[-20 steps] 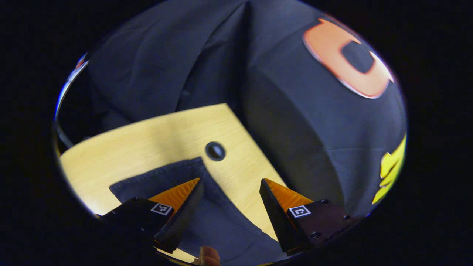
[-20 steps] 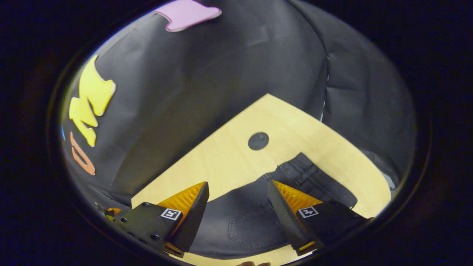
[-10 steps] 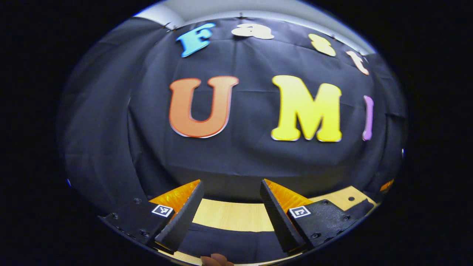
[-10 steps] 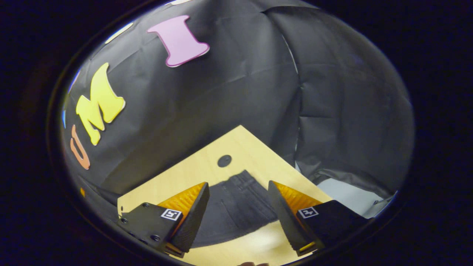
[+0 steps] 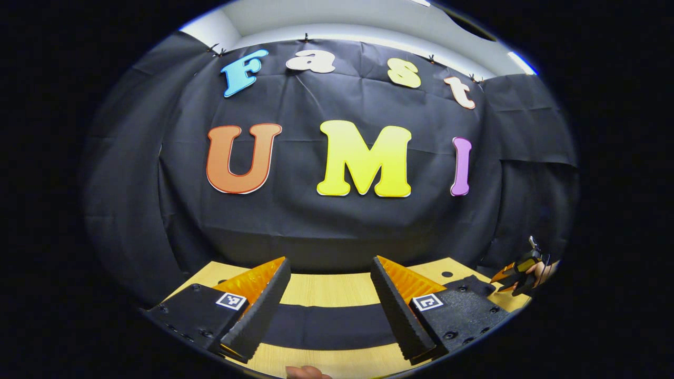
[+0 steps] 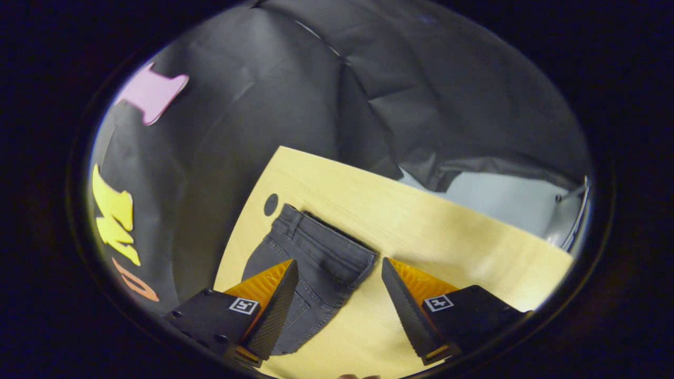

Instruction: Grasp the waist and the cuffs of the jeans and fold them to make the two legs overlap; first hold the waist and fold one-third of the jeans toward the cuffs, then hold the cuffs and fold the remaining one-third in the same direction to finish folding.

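Observation:
Dark grey jeans (image 5: 326,326) lie flat as a long band across the light wooden table (image 5: 337,288). My left gripper (image 5: 329,261) hovers above them, open and holding nothing. At the far right, my right gripper (image 5: 513,276) is seen small in a hand, near the waist end. In the right gripper view the waist of the jeans (image 6: 316,252) with its waistband and belt loops lies just ahead of the left finger. My right gripper (image 6: 339,261) is open above it, apart from the cloth.
A round dark hole (image 6: 270,204) sits in the table beside the waistband. The table's far edge (image 6: 421,181) meets the black booth wall, with pale floor (image 6: 500,195) beyond. Bare wood (image 6: 447,237) lies right of the waist. A fingertip (image 5: 308,372) shows at the bottom.
The left gripper view swung up from the cuff end to face the back wall level. The right gripper view turned, bringing the waist nearer its fingers. Both grippers stayed open.

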